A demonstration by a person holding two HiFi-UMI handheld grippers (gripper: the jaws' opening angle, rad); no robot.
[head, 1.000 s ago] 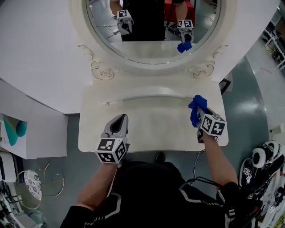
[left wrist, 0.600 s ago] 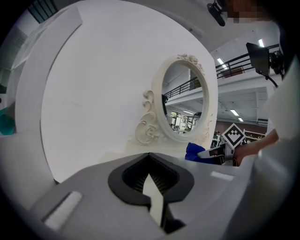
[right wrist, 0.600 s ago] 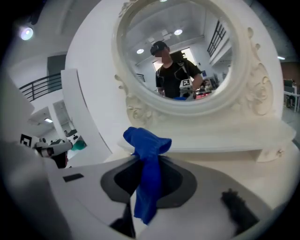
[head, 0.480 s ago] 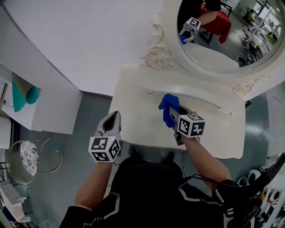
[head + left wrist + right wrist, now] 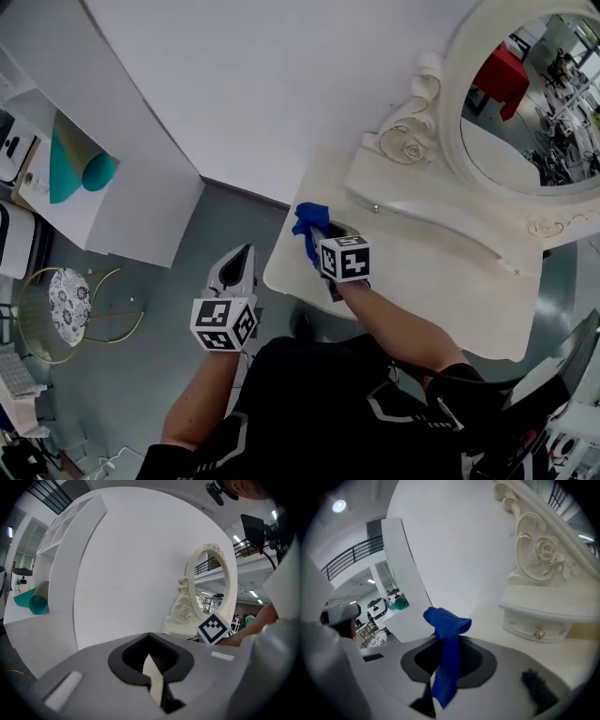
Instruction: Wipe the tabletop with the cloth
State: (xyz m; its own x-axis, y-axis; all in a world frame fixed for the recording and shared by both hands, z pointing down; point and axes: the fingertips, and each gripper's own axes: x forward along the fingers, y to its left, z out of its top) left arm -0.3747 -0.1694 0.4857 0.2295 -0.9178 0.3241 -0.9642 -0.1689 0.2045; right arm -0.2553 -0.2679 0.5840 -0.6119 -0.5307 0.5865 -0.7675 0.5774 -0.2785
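Cloth (image 5: 309,225) — blue and bunched — is clamped in the right gripper (image 5: 321,246) at the left end of the tabletop (image 5: 441,281), near its corner; whether it touches the surface I cannot tell; the left gripper (image 5: 240,262), jaws together on nothing, hangs off the table over the floor. Wiping seems in hand — the next move calls for pressing the cloth down and sweeping it rightward across the bare top.

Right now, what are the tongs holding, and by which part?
The right tongs are shut on the blue cloth, pinched along its bunched middle, one end sticking out past the tips. The left tongs are shut and empty.
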